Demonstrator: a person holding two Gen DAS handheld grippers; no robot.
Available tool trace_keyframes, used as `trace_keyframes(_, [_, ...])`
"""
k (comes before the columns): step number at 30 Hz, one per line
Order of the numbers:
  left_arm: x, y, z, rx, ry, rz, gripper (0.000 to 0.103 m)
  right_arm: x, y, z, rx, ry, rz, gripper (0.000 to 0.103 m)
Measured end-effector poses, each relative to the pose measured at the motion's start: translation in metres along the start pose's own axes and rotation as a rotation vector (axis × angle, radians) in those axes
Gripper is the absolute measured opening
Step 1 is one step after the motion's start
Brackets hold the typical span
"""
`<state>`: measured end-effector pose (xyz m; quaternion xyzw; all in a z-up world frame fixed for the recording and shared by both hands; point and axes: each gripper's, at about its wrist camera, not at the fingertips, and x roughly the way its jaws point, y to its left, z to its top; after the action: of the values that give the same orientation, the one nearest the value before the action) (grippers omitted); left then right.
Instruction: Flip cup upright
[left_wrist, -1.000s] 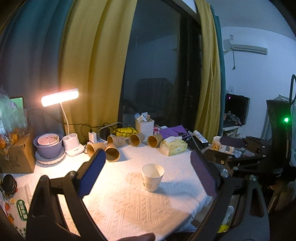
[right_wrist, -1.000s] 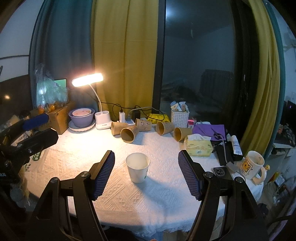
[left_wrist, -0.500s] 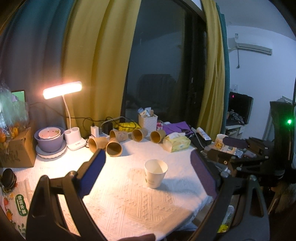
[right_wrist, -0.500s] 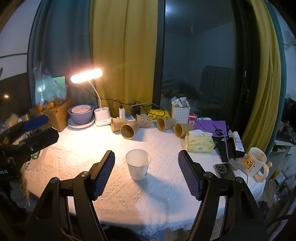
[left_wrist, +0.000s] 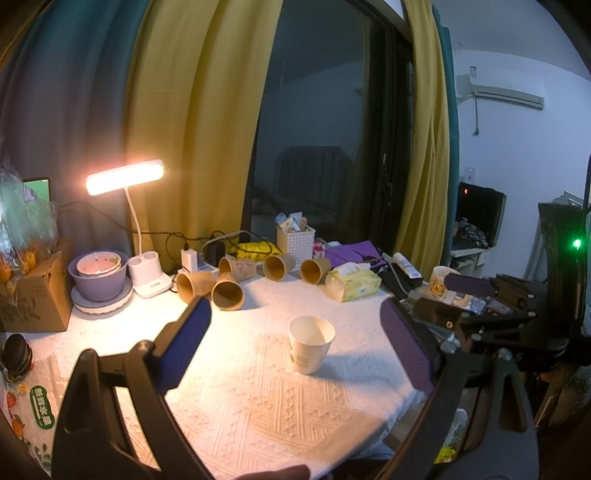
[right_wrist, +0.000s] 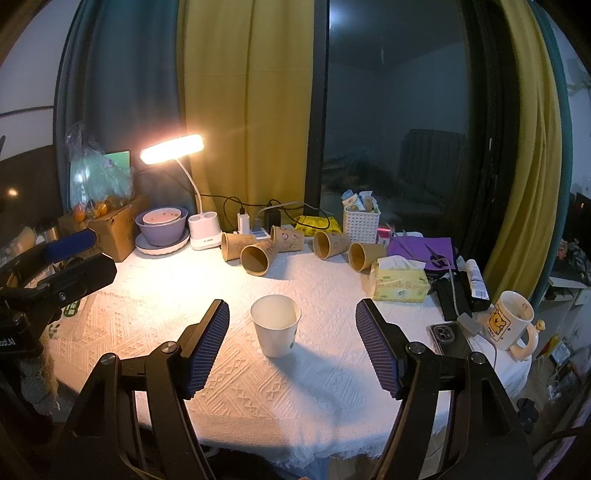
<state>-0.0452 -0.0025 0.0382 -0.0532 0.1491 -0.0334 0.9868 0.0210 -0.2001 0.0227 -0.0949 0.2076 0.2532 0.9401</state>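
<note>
White paper cup (right_wrist: 276, 325) stands upright; both tongs wide open, empty.
You should grip its thin wall gently; it crushes easily.

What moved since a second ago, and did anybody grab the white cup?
Nobody grabbed it. Both views slid slightly, so the left gripper and the right gripper shifted a little, seemingly pulling back, though I cannot tell exactly which way. Both stayed open and empty. The white cup stayed upright on the tablecloth, and the brown cups still lie on their sides.
</note>
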Motion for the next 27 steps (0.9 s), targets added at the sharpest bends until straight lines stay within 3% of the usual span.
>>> trace_keyframes(27, [0.0013,-0.0023,-0.0066,0.0,0.006,0.001,0.094,0.0035,0.0088,-0.0073,-0.004,0.011,0.01,0.074])
